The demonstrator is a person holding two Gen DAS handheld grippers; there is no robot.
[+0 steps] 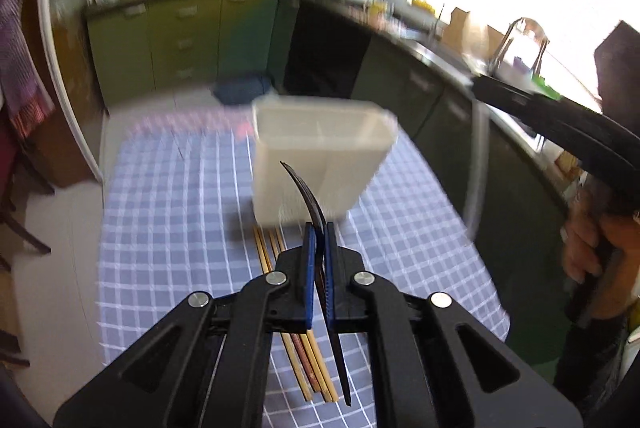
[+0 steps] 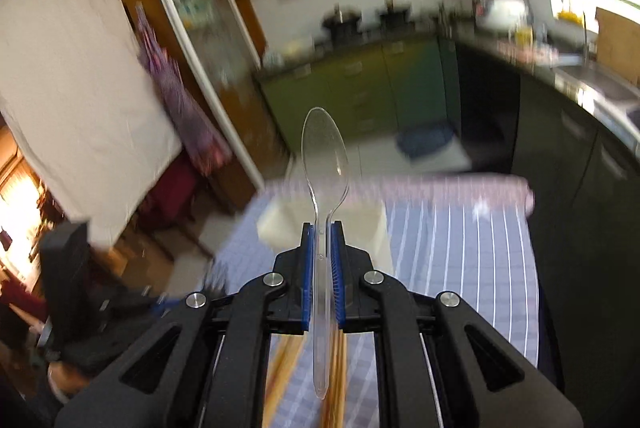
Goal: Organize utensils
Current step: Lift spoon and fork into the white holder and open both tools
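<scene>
Left gripper (image 1: 319, 228) clamps black utensil (image 1: 306, 190), probably fork; right gripper (image 2: 323, 228) pinches clear spoon (image 2: 323, 148); white bin (image 1: 320, 160) mid-frame, blurry.

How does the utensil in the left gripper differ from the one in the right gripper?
The black utensil in the left gripper is opaque and dark; the clear spoon in the right gripper is see-through. The black utensil is seen edge-on as a thin curved blade, so its head type is unclear, while the clear spoon shows its oval bowl face-on. Both are clamped by the handle between blue pads, head pointing forward, above the checked tablecloth.
</scene>
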